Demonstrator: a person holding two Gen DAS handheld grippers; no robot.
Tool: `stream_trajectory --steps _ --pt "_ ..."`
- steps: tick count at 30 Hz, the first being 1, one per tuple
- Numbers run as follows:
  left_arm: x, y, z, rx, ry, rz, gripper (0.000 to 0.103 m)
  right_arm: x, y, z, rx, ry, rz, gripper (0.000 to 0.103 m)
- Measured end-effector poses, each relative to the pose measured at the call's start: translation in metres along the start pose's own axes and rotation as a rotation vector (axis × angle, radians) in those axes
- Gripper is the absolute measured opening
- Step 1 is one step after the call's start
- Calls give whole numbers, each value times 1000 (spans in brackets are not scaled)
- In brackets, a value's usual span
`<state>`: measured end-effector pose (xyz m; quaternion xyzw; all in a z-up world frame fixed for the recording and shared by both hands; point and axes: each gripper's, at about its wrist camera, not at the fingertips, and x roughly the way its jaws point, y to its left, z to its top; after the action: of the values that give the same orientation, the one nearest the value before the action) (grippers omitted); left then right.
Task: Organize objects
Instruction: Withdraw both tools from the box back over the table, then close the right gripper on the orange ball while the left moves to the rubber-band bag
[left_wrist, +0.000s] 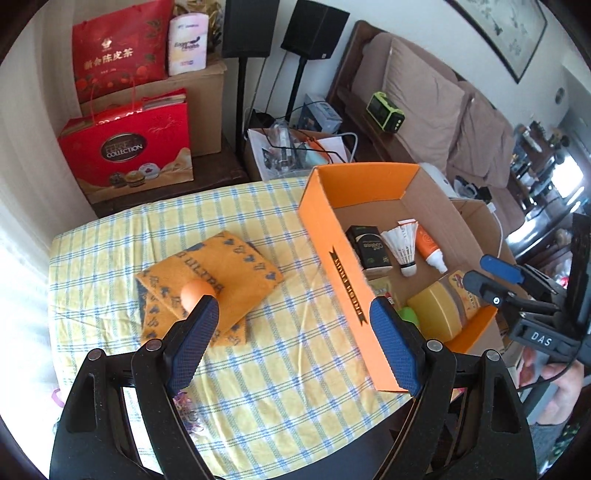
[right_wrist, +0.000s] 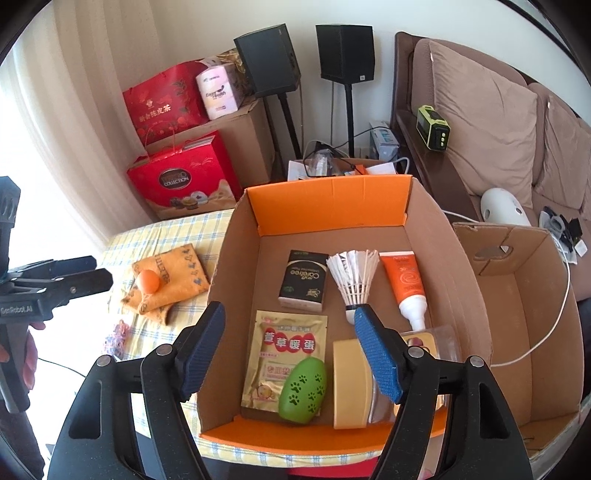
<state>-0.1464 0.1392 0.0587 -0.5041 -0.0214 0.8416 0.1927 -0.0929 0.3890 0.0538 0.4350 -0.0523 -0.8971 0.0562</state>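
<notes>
box mostly filled; small orange ball (left_wrist: 195, 291) and folded orange cloth (left_wrist: 210, 280) wait on the desk (left_wrist: 258, 369).
left hand-held gripper (left_wrist: 295, 325) and right hand-held gripper (right_wrist: 290, 345) both spread, empty, beside and over the orange cardboard box (right_wrist: 332, 206).

Left gripper (left_wrist: 295, 317): black plastic arms, blue textured pads (left_wrist: 194, 350), silver rivets. Right gripper (right_wrist: 290, 343): same build, white "DAS" lettering on its body; "GenRobot.AI" on the left one's. Dark cable behind right gripper.

The left gripper's blue pad (left_wrist: 199, 332) hides part of the small orange ball (left_wrist: 195, 291). The right gripper's pad (right_wrist: 380, 354) covers part of the round yellow-lidded container (right_wrist: 349, 384).
</notes>
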Motion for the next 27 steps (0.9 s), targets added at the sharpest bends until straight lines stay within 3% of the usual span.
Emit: stream_trajectory --steps 8,19,21,22,23,27 --pt "-14 26 -14 -34 -24 13 82 7 25 4 -18 5 10 74" --pt "-31 65 -32 -69 -54 57 82 24 65 12 -60 36 55 88" --pt "-35 71 -34 -68 -68 81 90 28 73 14 -64 46 75 94" --pt "-36 75 -35 -70 -78 87 102 31 77 15 -68 46 76 97" --pt "-38 79 -37 -74 -94 90 103 33 81 15 -73 46 77 103" --pt "-39 99 -41 -114 -99 87 103 46 97 16 -96 62 84 103"
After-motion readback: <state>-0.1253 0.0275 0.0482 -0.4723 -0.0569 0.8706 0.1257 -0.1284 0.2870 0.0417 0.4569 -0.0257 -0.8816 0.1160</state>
